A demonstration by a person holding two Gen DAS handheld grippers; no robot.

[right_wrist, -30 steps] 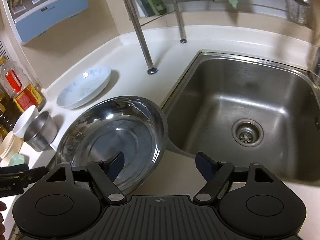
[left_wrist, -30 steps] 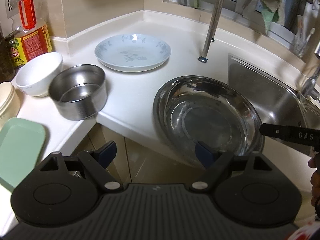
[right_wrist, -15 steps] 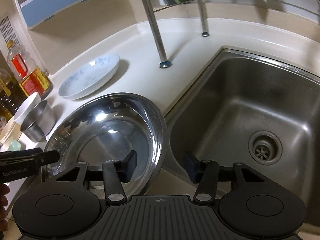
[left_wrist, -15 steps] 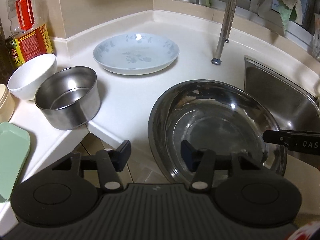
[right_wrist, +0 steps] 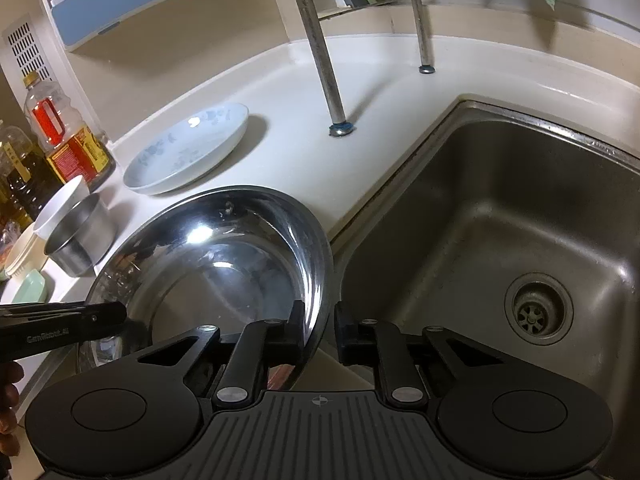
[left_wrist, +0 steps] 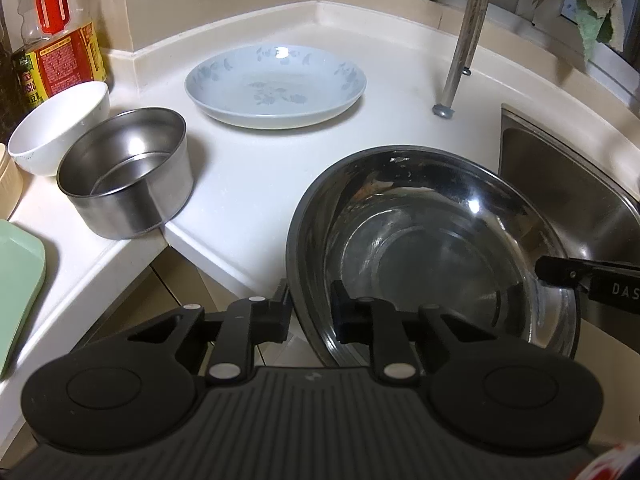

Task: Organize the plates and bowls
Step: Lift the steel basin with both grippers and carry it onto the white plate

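Observation:
A large steel basin (left_wrist: 432, 236) sits at the counter's front edge beside the sink; it also shows in the right wrist view (right_wrist: 216, 256). My left gripper (left_wrist: 310, 314) is shut on its near left rim. My right gripper (right_wrist: 320, 330) is shut on its right rim, one finger inside and one outside. A pale blue flowered plate (left_wrist: 276, 84) lies behind it on the counter (left_wrist: 248, 184). A small steel bowl (left_wrist: 128, 176) and a white bowl (left_wrist: 60, 124) stand at the left.
The steel sink (right_wrist: 520, 216) lies to the right of the basin. A rack leg (left_wrist: 464, 40) stands on the counter behind. Oil bottles (left_wrist: 60, 36) stand at the far left. A green tray (left_wrist: 16, 296) lies at the left edge.
Both grippers moved in from open and closed on opposite rims of the large steel basin.

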